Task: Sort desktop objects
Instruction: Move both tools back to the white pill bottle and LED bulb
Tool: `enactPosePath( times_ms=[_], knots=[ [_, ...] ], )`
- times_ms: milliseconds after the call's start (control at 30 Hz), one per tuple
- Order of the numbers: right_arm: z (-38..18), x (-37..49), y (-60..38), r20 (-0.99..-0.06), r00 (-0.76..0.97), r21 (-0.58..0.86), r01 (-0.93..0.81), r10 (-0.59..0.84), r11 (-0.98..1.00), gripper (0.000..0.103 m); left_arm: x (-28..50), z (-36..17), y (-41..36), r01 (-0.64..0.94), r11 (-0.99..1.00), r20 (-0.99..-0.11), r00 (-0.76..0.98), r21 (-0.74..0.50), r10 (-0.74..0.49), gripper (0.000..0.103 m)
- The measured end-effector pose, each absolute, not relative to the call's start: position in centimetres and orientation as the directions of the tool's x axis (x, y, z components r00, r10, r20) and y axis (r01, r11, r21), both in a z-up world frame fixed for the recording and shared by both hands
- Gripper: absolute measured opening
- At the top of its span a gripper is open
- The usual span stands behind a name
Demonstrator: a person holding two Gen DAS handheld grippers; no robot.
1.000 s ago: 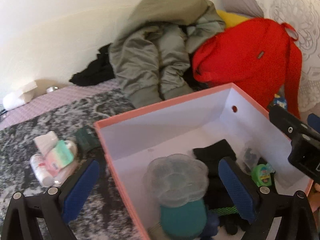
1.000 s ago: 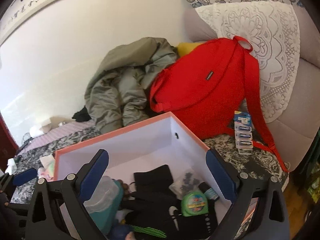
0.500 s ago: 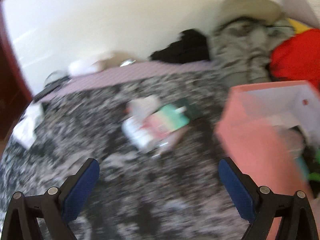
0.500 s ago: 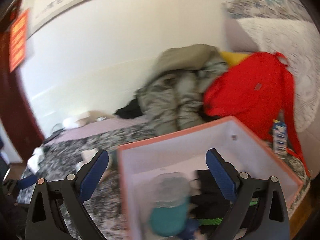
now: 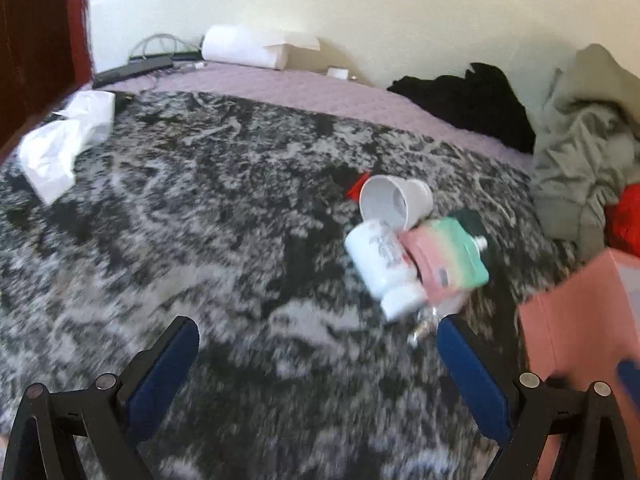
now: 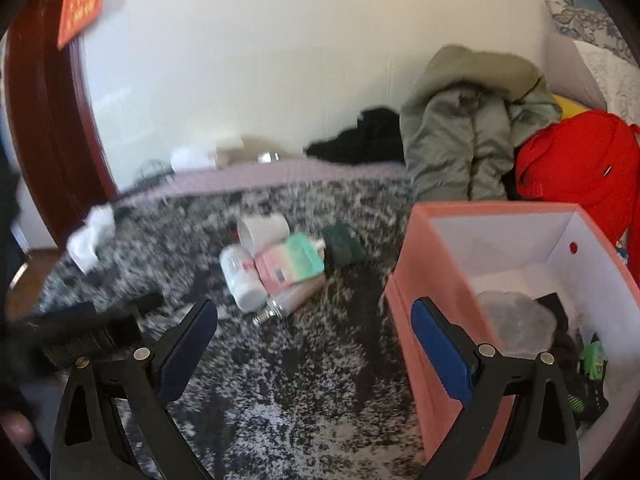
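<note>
Cup (image 5: 396, 200), bottle (image 5: 384, 268) & pouch (image 5: 444, 256) lie touching in a heap on blanket (image 5: 200, 220), left of box (image 6: 424, 280); jacket (image 6: 460, 140) behind box, backpack (image 6: 576, 164) right of jacket, tissues (image 5: 60, 144) far left

Small cluster of loose items on the black-and-white mottled cover, left of the pink box (image 6: 416, 276).

White cup (image 5: 396, 202) on its side, open mouth facing the camera, at the far end of the cluster. White bottle (image 5: 386, 266) lying flat, cap toward the camera, touching the cup's rim. Pink-and-mint pouch (image 5: 444, 256) with a small white spout, leaning across the bottle's right side. Dark green flat item (image 6: 344, 246) just right of the pouch. A tube (image 6: 292, 300) pokes out beneath the pouch.

Box is open, white inside, already holding a clear lidded container (image 6: 516, 324), dark fabric, small green item (image 6: 594, 354).
</note>
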State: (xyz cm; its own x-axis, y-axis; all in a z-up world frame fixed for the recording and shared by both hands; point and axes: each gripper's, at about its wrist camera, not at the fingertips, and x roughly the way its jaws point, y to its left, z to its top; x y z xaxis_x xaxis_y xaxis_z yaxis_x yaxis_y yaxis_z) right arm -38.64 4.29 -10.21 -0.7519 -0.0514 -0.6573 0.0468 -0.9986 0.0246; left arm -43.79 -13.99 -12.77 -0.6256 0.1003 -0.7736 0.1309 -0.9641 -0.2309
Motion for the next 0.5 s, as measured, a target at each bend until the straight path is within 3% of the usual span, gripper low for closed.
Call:
enactPosePath(
  times_ms=[367, 500],
  knots=[
    [-15.9, -43.9, 4.7, -0.758, -0.652, -0.017, 0.064, -0.029, -0.998, 0.098, -53.4, -18.0, -12.6, 0.147, -0.94, -0.838, -0.51, -0.308, 0.194, 0.099],
    [-16.6, -45.1, 5.1, -0.772, -0.635, -0.008, 0.051, -0.026, -0.999, 0.098, -55.0, -19.3, -11.6, 0.111, -0.959, -0.867, -0.463, -0.262, 0.184, 0.085]
  ],
)
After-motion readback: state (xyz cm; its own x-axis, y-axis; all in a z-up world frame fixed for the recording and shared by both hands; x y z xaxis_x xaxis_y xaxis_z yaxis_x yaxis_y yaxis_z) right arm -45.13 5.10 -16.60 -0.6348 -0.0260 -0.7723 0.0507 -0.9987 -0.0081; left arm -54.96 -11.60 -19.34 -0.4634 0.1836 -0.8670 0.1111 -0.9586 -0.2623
